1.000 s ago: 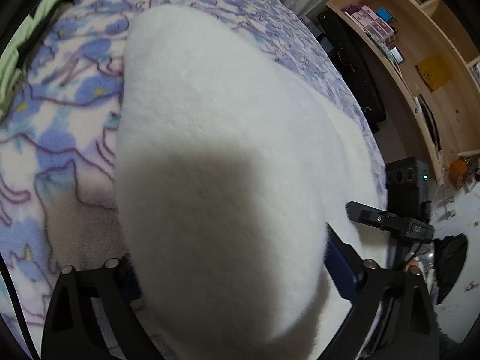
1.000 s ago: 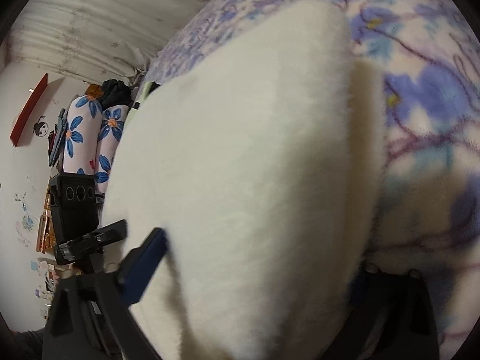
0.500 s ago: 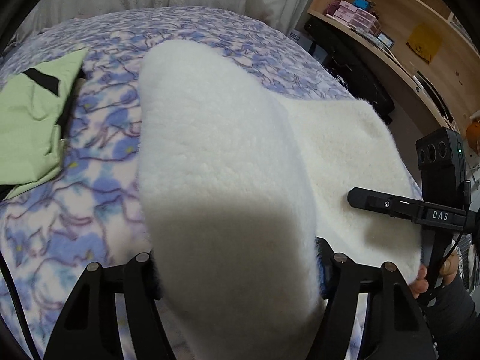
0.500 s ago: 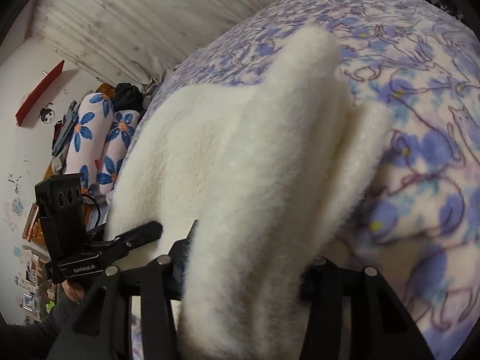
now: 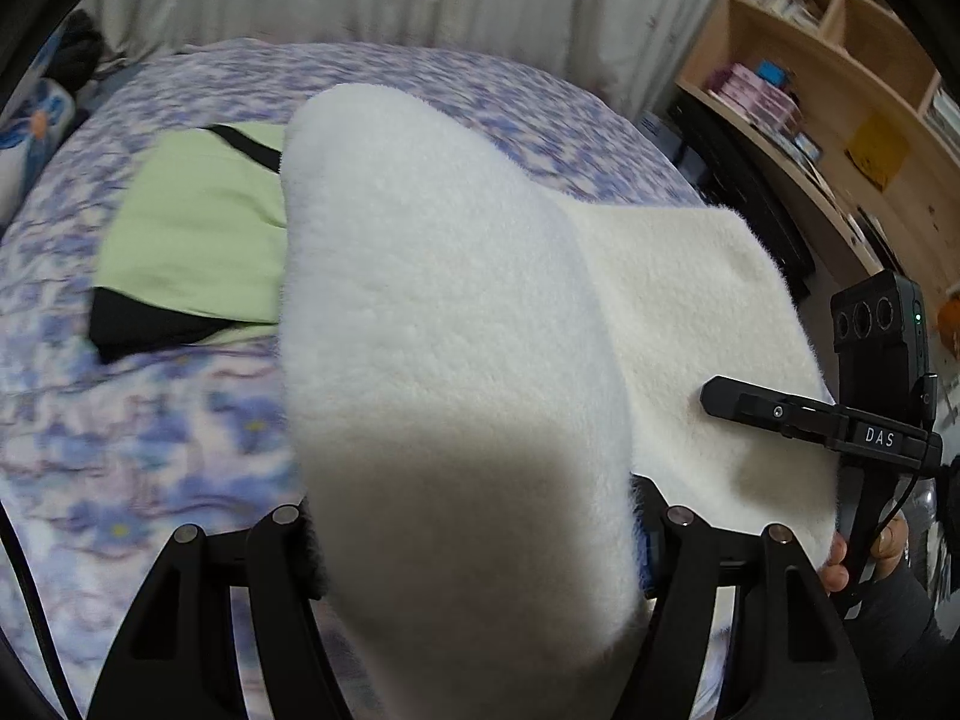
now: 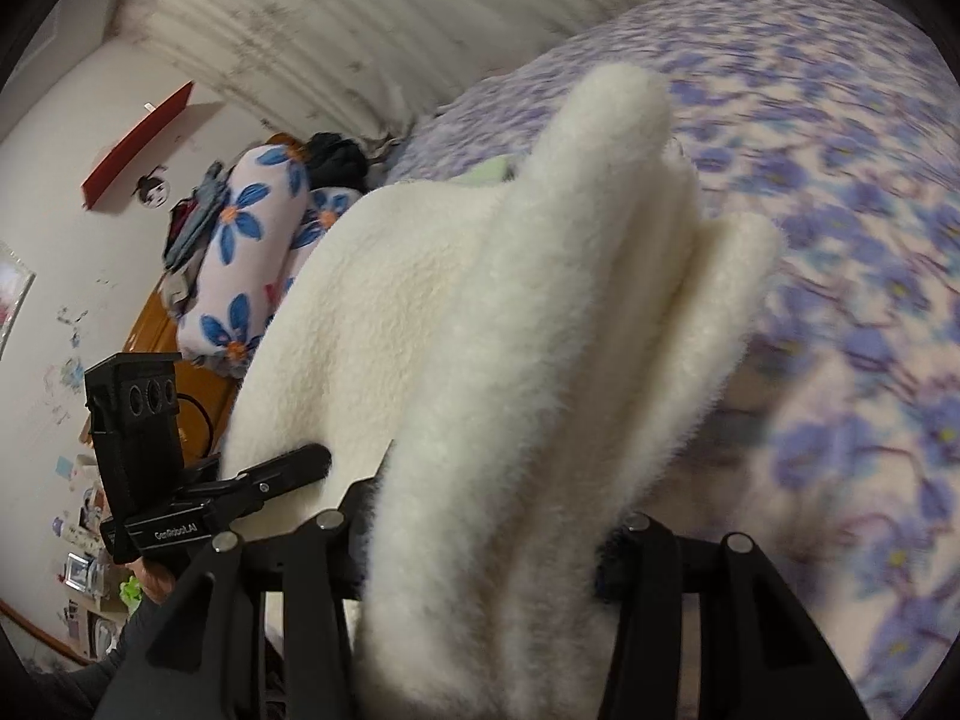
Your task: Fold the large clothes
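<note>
White fleece garment point(image 5: 444, 312) hangs bunched above the floral bed point(image 5: 150, 420), clamped between the part-closed jaws of both the left gripper point(image 5: 474, 540) and the right gripper point(image 6: 486, 546), with a green folded garment point(image 5: 198, 228) lying far left.

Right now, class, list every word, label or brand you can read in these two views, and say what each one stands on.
"DAS": white letters on the black bar of the right gripper, seen from the left wrist.
"GenRobot.AI": white letters on the black bar of the left gripper, seen from the right wrist; small, so the spelling is not certain.
Boxes and book spines on the pale wooden shelves: too blurred to read.
</note>
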A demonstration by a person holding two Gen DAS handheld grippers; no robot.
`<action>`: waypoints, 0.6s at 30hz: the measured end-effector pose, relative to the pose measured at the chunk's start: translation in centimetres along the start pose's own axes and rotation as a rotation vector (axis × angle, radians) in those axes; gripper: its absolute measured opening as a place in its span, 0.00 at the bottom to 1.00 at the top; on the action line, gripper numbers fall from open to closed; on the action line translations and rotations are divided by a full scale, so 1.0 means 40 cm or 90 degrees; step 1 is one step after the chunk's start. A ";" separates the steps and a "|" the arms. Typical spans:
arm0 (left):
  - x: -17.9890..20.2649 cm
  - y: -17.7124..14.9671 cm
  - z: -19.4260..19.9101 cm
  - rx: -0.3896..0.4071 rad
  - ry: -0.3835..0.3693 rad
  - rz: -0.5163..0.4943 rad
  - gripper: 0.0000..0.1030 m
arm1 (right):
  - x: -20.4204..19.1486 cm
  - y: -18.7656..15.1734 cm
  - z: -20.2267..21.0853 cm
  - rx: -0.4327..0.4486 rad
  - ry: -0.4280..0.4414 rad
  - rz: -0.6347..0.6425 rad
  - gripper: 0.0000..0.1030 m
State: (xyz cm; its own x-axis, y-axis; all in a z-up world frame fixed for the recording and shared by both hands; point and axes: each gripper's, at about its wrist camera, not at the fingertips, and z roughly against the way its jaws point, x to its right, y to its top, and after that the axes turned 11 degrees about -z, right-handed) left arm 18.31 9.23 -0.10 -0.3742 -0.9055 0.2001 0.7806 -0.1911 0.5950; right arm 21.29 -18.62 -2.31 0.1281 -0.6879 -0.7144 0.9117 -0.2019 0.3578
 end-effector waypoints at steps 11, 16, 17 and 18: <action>-0.335 0.176 0.139 0.045 0.077 0.004 0.66 | -0.264 0.188 -0.245 0.007 0.072 0.046 0.46; -0.514 0.322 0.071 0.050 0.090 -0.010 0.66 | -0.288 0.358 -0.397 0.018 0.093 0.019 0.46; -0.543 0.351 0.047 0.044 0.092 -0.018 0.66 | -0.289 0.375 -0.420 0.019 0.091 0.023 0.46; -0.575 0.369 0.025 0.044 0.093 -0.015 0.66 | -0.282 0.405 -0.463 0.022 0.087 0.025 0.46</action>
State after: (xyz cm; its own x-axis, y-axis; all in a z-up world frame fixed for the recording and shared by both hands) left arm 37.94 27.61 4.86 -0.3111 -0.9475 0.0740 0.7350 -0.1905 0.6508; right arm 41.84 -1.23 0.43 0.2169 -0.5951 -0.7738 0.8911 -0.2029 0.4059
